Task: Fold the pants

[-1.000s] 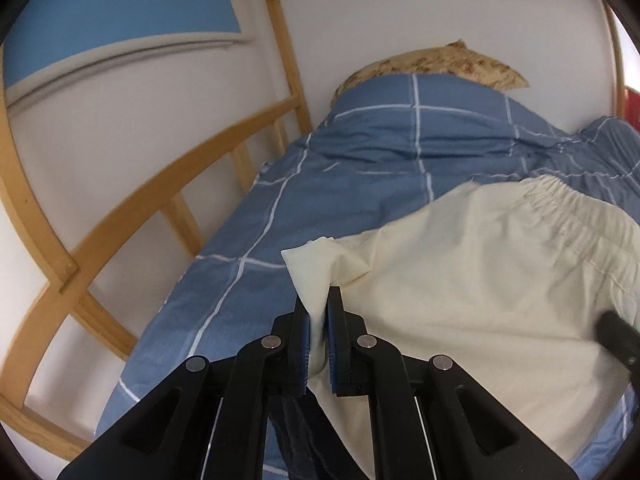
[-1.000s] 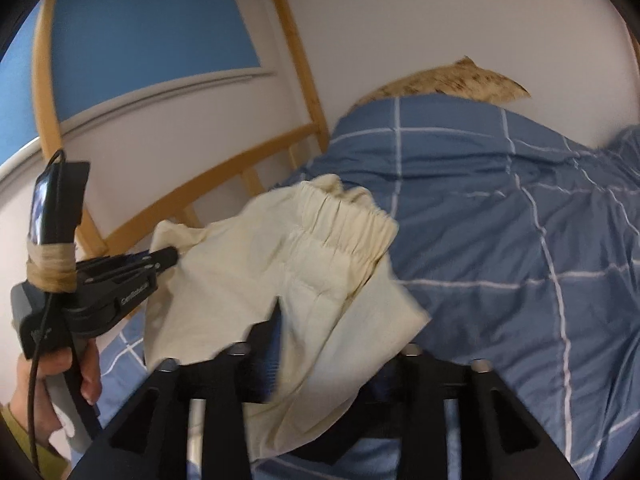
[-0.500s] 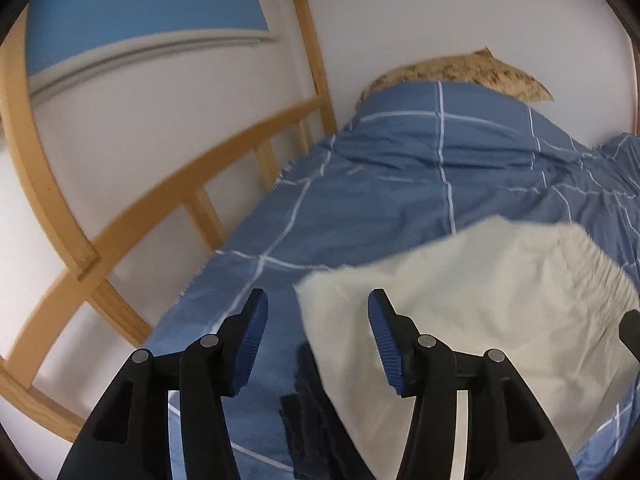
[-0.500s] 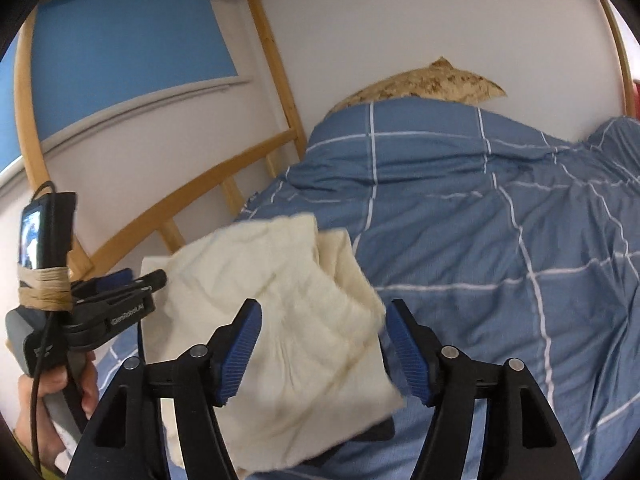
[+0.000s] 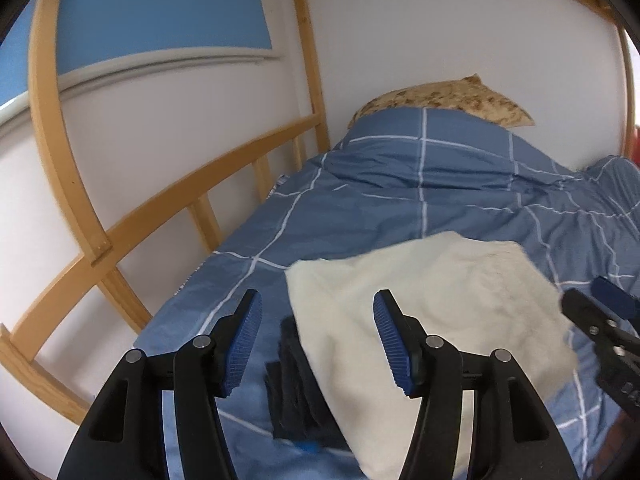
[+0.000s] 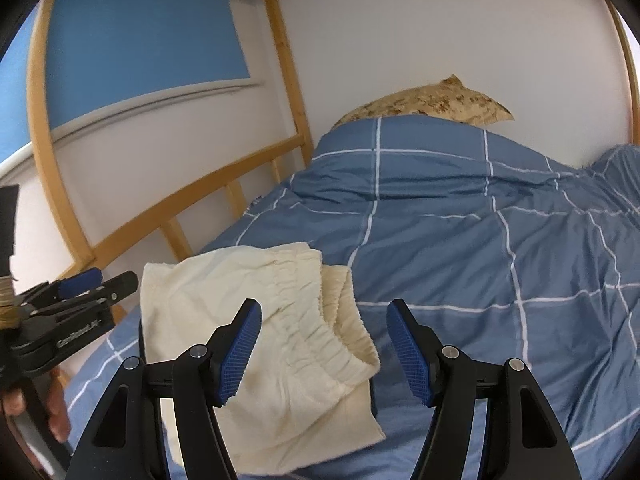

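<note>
The cream pants (image 5: 432, 308) lie folded into a compact bundle on the blue checked duvet (image 5: 400, 200) of the bed, at the near end, well away from the patterned pillow (image 5: 440, 100) that sits at the far end against the white wall. In the right wrist view the elastic waistband (image 6: 308, 320) is on top of the bundle, gathered and curving across it, with a second layer of cream cloth showing just beyond it. Under the pants, on the side toward the wooden bed rail (image 5: 200, 184), a dark folded garment (image 5: 296, 384) sticks out; the cream cloth partly covers it.

The left claw (image 5: 318, 344) is released and its jaws are opening. The pants' near corner lies below and between the blue pads (image 5: 240, 348), but neither pad presses on the cloth. The right claw (image 6: 324, 344) is also released, its jaws standing wide with the waistband below the gap and no pad pressing it.

Each claw shows in the other's view: the right one at the pants' edge away from the rail, the left one (image 6: 76, 292) on the rail side of the pants, with the person's hand (image 6: 56, 408) on its handle.
</note>
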Demonstrator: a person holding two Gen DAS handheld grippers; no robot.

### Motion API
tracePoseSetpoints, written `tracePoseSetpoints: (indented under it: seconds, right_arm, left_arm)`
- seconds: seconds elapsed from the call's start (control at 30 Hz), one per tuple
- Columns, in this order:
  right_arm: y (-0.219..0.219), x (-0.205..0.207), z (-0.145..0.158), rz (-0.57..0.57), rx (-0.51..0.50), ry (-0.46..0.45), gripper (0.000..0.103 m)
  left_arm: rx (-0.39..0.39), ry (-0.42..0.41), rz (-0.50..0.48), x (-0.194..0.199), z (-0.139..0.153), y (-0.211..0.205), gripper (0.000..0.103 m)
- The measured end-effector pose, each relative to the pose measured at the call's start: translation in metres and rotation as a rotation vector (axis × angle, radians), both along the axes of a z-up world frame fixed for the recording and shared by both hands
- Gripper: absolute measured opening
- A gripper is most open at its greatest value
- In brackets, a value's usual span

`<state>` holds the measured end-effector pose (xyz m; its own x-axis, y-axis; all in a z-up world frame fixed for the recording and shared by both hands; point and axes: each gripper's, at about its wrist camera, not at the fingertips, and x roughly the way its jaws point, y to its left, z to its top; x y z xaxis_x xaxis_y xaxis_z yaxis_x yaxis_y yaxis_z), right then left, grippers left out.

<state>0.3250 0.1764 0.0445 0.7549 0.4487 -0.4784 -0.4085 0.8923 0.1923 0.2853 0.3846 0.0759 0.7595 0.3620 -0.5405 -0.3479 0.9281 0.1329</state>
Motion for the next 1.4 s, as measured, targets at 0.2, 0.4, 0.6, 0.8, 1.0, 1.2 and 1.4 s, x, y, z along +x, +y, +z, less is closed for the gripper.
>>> tracePoseSetpoints:
  seconds: [0.2, 0.4, 0.6, 0.8, 1.0, 1.2, 1.4]
  right_arm:
    - [-0.032, -0.036, 0.013, 0.041, -0.015, -0.037, 0.070]
    - [-0.086, -0.080, 0.033, 0.041, -0.030, -0.081, 0.073]
    - [-0.139, -0.119, 0.043, 0.037, -0.063, -0.114, 0.073]
    - [-0.188, -0.156, 0.045, 0.020, -0.076, -0.120, 0.073]
    - [-0.234, -0.194, 0.039, -0.030, -0.115, -0.156, 0.073]
    - [-0.272, -0.227, 0.028, -0.064, -0.133, -0.156, 0.073]
    - [-0.301, -0.256, 0.014, -0.079, -0.132, -0.126, 0.073]
  left_arm:
    - [0.005, -0.071, -0.025, -0.053, 0.023, -0.045, 0.064]
    - [0.038, -0.081, -0.074, -0.102, 0.035, -0.101, 0.068]
    - [0.091, -0.127, -0.125, -0.146, 0.038, -0.154, 0.069]
    - [0.094, -0.155, -0.197, -0.180, 0.029, -0.206, 0.072]
    - [0.059, -0.165, -0.220, -0.206, 0.014, -0.246, 0.073]
    - [0.031, -0.131, -0.261, -0.224, -0.002, -0.286, 0.073]
    - [0.016, -0.114, -0.260, -0.248, -0.012, -0.308, 0.075]
